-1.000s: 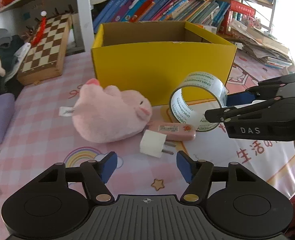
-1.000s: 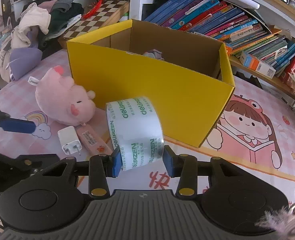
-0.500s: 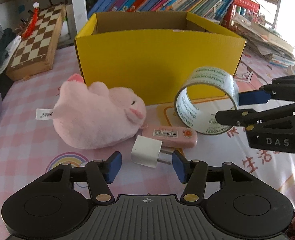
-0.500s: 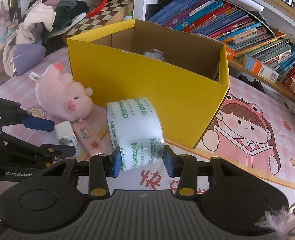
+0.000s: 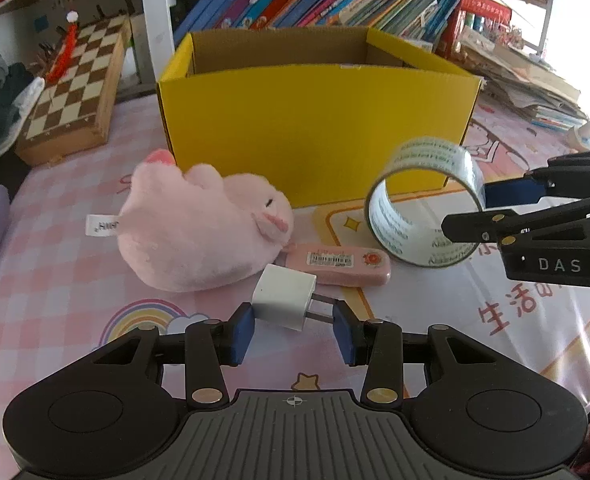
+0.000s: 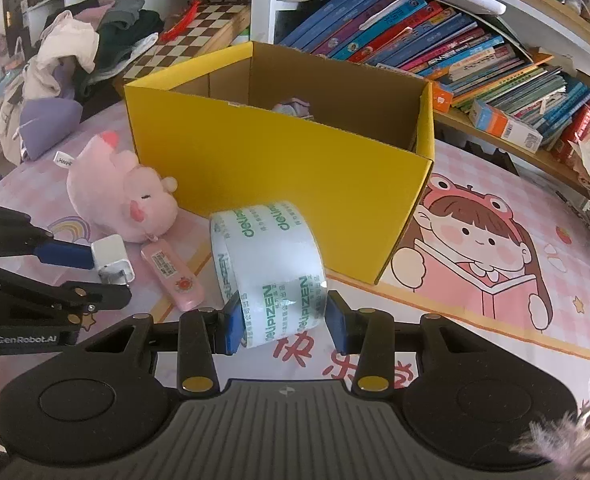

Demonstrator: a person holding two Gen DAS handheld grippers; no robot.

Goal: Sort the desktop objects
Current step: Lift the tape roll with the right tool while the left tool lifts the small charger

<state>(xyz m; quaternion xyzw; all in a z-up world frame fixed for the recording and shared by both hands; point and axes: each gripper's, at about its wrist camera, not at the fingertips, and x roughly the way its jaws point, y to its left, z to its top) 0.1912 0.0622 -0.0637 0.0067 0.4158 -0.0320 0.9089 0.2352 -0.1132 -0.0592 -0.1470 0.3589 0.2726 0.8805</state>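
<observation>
Left wrist view: the left tool (image 5: 293, 328) has advanced since a second ago, its spread fingers now flanking the one white charger (image 5: 285, 296) on the counter (image 5: 47, 300), beside one pink plush pig (image 5: 203, 232) and one pink case (image 5: 337, 264). Right wrist view: the right tool (image 6: 283, 322), level and low, pinches the one tape roll (image 6: 269, 268) before the one yellow box (image 6: 295, 160), as before.

Setting: child's room in a home | Evidence: shelves of children's books (image 6: 435, 44); worktop (image 6: 535, 216) under pink cartoon-print cover; plush pig (image 5: 203, 232); wooden chessboard (image 5: 75, 92); heap of clothes (image 6: 79, 52) at one side
</observation>
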